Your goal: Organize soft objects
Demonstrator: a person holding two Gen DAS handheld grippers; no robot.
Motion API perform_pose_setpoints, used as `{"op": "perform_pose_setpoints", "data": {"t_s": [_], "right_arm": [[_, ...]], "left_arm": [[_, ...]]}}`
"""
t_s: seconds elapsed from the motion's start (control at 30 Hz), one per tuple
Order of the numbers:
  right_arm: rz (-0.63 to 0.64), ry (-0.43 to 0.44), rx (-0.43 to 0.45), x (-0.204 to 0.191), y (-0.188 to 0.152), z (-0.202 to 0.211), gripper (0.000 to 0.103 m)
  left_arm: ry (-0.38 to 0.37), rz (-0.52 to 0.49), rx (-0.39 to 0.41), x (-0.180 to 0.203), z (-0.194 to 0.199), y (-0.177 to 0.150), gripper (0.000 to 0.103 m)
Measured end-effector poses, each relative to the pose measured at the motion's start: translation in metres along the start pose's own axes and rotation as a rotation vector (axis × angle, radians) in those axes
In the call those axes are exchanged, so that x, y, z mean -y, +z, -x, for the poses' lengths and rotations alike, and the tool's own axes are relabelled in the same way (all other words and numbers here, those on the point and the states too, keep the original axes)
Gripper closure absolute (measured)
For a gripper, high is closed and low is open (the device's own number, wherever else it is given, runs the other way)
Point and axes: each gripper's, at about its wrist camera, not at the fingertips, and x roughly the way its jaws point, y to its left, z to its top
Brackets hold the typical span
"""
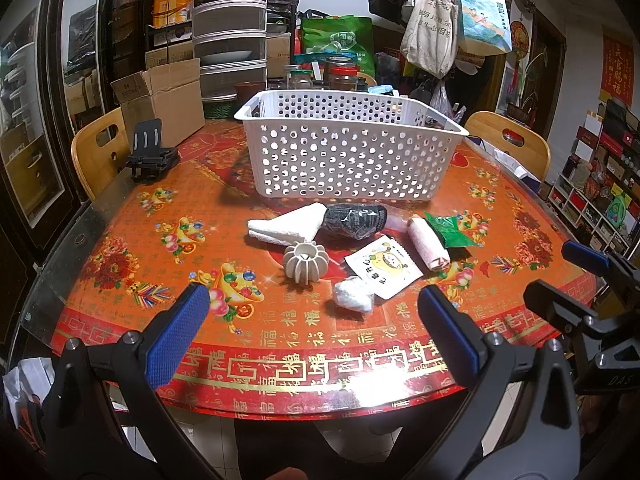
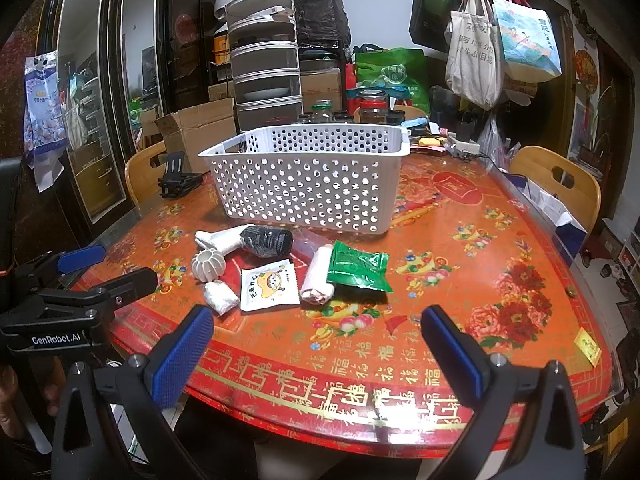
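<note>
Soft items are clustered on the desk (image 1: 120,272) before the basket (image 1: 348,152). The pink roll (image 1: 427,243) is laid with its long axis running near-to-far. Both the left gripper (image 1: 314,326) and right gripper (image 2: 316,344) are held wide-jawed, empty, short of the cluster.

A round table (image 1: 120,280) under a red flowered cloth carries a white holed basket (image 1: 348,152), a cardboard box (image 1: 168,100), jars (image 1: 340,76), and, near the basket, a folded towel (image 1: 288,224), black bundle (image 1: 354,220), ribbed ball (image 1: 306,261), packets (image 1: 382,266) and rolls (image 1: 428,243).
</note>
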Motion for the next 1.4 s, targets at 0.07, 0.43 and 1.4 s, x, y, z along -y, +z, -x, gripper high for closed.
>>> {"op": "perform_pose_setpoints", "data": {"t_s": [0.07, 0.43, 1.4], "right_arm": [[0.000, 0.000, -0.001, -0.0002, -0.0001, -0.0001, 0.000], [-0.001, 0.000, -0.001, 0.0002, 0.0002, -0.0003, 0.000], [-0.001, 0.002, -0.006, -0.0022, -0.0044, -0.0010, 0.000]], "left_arm": [[0.001, -0.001, 0.000, 0.0002, -0.0002, 0.0000, 0.000], [0.000, 0.000, 0.000, 0.0001, -0.0003, -0.0001, 0.000], [0.001, 0.000, 0.001, 0.0000, 0.0001, -0.0002, 0.000]]}}
